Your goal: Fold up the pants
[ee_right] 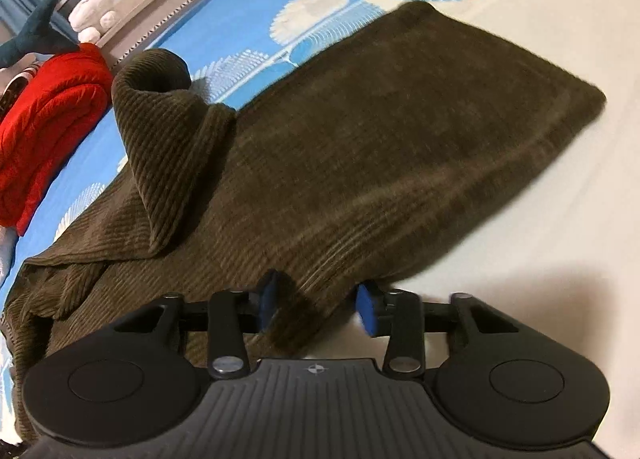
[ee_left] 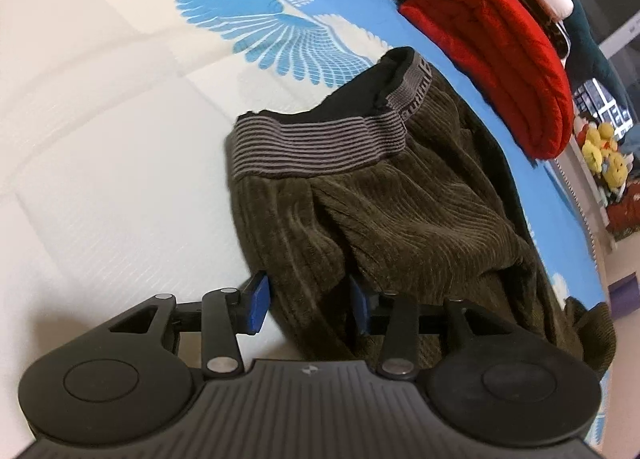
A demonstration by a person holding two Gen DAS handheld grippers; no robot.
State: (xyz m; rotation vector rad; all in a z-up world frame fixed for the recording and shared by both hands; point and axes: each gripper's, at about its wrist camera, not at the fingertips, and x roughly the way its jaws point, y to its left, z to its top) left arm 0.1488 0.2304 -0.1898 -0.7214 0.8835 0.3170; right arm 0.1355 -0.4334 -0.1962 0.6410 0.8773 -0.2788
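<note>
My left gripper [ee_left: 308, 305] and right gripper [ee_right: 318, 305] sit spread, straddling the pants' [ee_right: 380, 147] near edge, with a red blanket [ee_left: 500, 59] beyond the pants.

Place: we take this for a home bedroom.
Surface: we see a mattress [ee_left: 100, 107] with a blue-and-white feather print.
Bedding: a folded red quilt [ee_left: 496, 55] lies on it.
Toys: yellow plush toys [ee_left: 604, 155] sit beyond its edge.

surface: blue-and-white patterned mattress [ee_left: 120, 107] | red quilt [ee_left: 500, 55] folded near edge | yellow plush toys [ee_left: 604, 155] beyond
</note>
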